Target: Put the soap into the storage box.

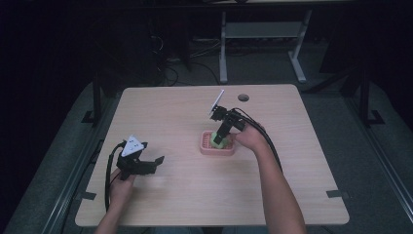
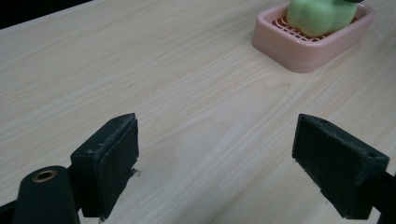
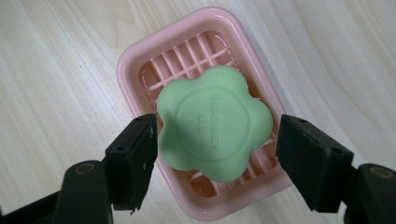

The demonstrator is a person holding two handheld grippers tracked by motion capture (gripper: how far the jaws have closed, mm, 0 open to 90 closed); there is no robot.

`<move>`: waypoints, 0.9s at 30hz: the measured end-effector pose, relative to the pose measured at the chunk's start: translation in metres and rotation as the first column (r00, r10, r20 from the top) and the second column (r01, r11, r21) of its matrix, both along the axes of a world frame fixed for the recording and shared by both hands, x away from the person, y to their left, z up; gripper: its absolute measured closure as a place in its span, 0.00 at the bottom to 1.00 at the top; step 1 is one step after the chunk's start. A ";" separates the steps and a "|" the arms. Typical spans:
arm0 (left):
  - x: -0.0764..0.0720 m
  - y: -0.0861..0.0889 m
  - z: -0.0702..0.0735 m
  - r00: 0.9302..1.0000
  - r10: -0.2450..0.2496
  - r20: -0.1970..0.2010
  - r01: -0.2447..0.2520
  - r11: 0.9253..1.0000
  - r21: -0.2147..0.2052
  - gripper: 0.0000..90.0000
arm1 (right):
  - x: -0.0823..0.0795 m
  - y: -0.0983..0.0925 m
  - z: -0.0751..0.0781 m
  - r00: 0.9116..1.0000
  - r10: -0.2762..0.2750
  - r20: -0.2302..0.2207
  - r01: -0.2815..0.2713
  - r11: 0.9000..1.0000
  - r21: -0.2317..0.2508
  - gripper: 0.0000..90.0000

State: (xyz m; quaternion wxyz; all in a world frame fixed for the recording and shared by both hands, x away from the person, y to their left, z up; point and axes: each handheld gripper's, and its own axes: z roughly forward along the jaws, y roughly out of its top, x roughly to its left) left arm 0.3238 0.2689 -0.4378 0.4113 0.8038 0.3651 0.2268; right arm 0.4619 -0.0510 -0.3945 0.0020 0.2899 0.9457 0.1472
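A green flower-shaped soap sits over a pink slatted soap dish near the middle of the table. My right gripper points down at it with a black pad against each side of the soap, shut on it. In the high view the same right gripper stands over the soap and the dish. My left gripper rests low at the table's front left, open, with bare wood between its pads. From the left gripper view the dish and soap lie farther off at the upper right.
The light wooden table has a round cable hole near its far edge. Behind it stands a white desk frame on dark floor. Black cables trail from the left gripper toward the front edge.
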 end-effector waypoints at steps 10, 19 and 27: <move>0.000 0.000 0.000 1.000 0.000 -0.002 0.000 1.000 -0.003 0.16 | -0.004 -0.009 0.007 1.000 -0.013 0.014 0.013 1.000 0.021 0.30; 0.000 -0.001 0.000 1.000 0.000 0.001 0.000 1.000 -0.006 0.16 | -0.008 -0.022 0.011 0.999 -0.028 0.030 0.027 0.999 0.041 0.29; 0.000 -0.001 -0.001 1.000 -0.003 0.000 0.003 1.000 0.000 0.16 | -0.011 -0.036 0.015 0.998 -0.050 0.034 0.048 0.998 0.044 0.29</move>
